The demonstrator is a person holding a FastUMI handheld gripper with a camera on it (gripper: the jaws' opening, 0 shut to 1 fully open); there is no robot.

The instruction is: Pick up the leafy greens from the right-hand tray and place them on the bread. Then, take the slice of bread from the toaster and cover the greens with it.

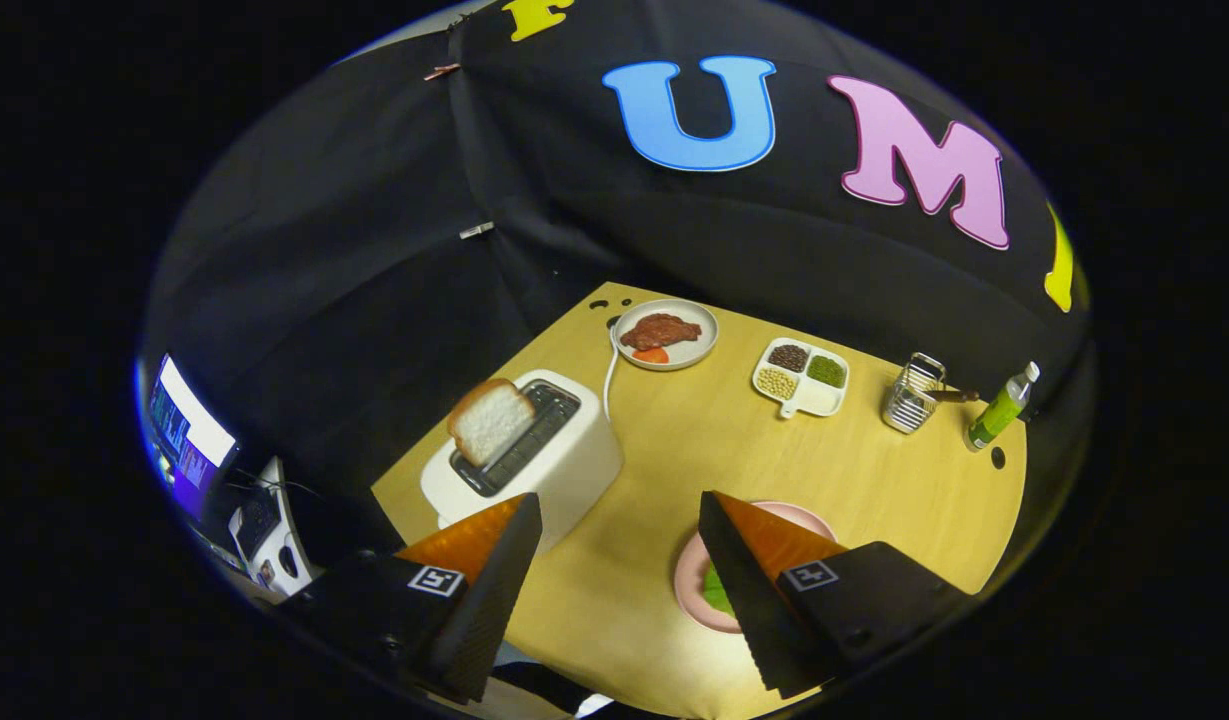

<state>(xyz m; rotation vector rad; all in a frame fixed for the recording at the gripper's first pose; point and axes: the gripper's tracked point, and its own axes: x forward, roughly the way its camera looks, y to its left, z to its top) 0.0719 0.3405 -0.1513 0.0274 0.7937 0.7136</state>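
A monitor (186, 432) glows at the far left, off the edge of the yellow surface (694, 450). Next comes the white toaster (524, 455), standing just beyond the left finger of the claw (619, 525), with a slice of bread (490, 420) sticking up out of its nearer slot, tilted. A white cord (608, 375) runs from behind the toaster toward the back of the surface. There sits a round plate (694, 350) with a brown piece of meat (660, 330) and a small orange bit (651, 355) on it.

The claw stands wide apart, holding nothing, with bare surface between its fingers. Partly hidden under the right finger lies a pink plate (694, 585), and a scrap of leafy greens (716, 592) shows on it, right against the inner edge of that finger; what else is on the plate I cannot tell.

Further right, beyond the fingers, is a white divided tray (819, 398) with brown, green and pale beans in three compartments. Then a wire holder (912, 393) with a brown handle sticking out, and last a green bottle (1000, 408) with a white cap, near the surface's far corner.
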